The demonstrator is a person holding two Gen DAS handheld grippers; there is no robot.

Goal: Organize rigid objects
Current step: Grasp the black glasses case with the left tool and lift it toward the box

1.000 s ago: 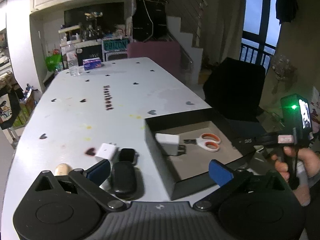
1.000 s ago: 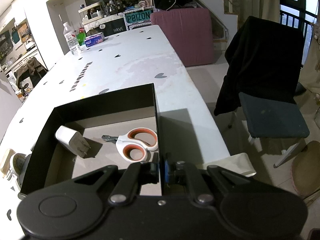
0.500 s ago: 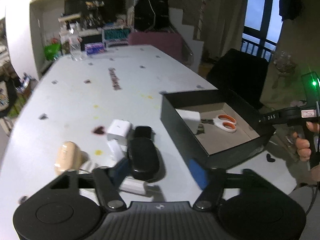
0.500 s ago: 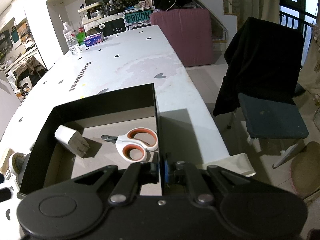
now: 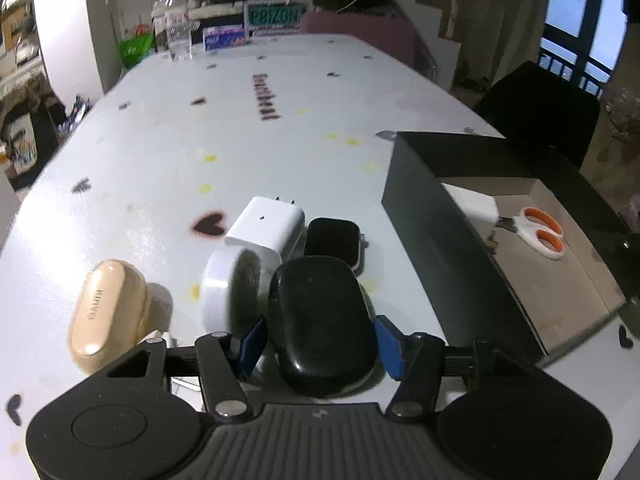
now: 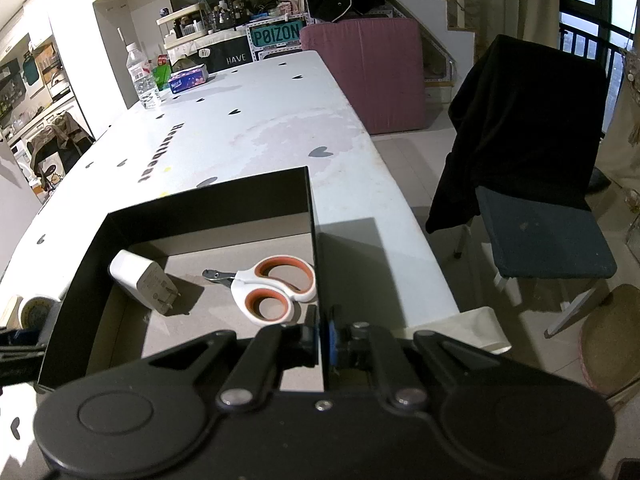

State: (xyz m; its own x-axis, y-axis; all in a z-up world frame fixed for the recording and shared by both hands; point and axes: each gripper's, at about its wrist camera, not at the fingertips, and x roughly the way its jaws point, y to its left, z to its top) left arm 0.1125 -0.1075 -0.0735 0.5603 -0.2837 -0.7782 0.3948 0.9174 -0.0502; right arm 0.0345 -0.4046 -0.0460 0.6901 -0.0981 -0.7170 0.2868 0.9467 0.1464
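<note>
White tabletop [image 5: 160, 152] dotted with black hearts runs away from me toward cluttered shelves, with a dark chair off beside it. A moment ago my left tongs [image 5: 320, 344] hung wide open above the cluster of loose things; now they have come down and narrowed around the black oval case [image 5: 322, 320], one blue pad on each flank. The jaws are easing back open a shade, and I cannot see firm contact on either side, so I judge the case is bracketed but not yet gripped. It lies flat on the table, touching the white tape roll [image 5: 230, 288] on one side, with the black smartwatch [image 5: 332, 240] and the white charger [image 5: 266, 224] just beyond it. The beige earbud case [image 5: 106, 312] sits apart on the other side of the roll. That puts me at the start of the next pick: squeeze properly, then lift toward the box.

My right tongs [image 6: 322, 334] have not budged; they are clenched on the near wall of the black box [image 6: 200, 208], steadying it. Inside the box lie a second white plug adapter [image 6: 140, 280], propped against the far left corner, and the orange-handled scissors [image 6: 272, 284] flat on the cardboard floor, apart from each other. Most of the floor is bare, so there is room for the case.
</note>
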